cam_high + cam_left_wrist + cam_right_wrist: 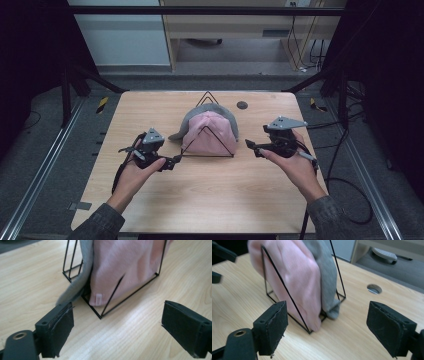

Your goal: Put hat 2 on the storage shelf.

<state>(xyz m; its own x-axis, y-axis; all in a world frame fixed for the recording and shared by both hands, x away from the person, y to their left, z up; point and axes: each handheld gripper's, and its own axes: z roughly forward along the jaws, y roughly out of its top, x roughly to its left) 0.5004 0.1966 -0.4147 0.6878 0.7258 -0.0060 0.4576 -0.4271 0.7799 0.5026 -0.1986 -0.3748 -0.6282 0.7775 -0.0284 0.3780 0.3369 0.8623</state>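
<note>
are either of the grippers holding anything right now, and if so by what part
Nothing is held. The left gripper and right gripper are both open, flanking the rack with the pink cloth.

We log a rack (218, 152) mid-table (210, 200), holding two caps (212, 131). We hold one gripper (176, 160) left of it, another (251, 146) right.

Pale wood worktop (210, 195) with round hole (242, 105) near far edge; beyond it, grey floor, cables (305, 47), light wooden furniture (240, 25).
</note>
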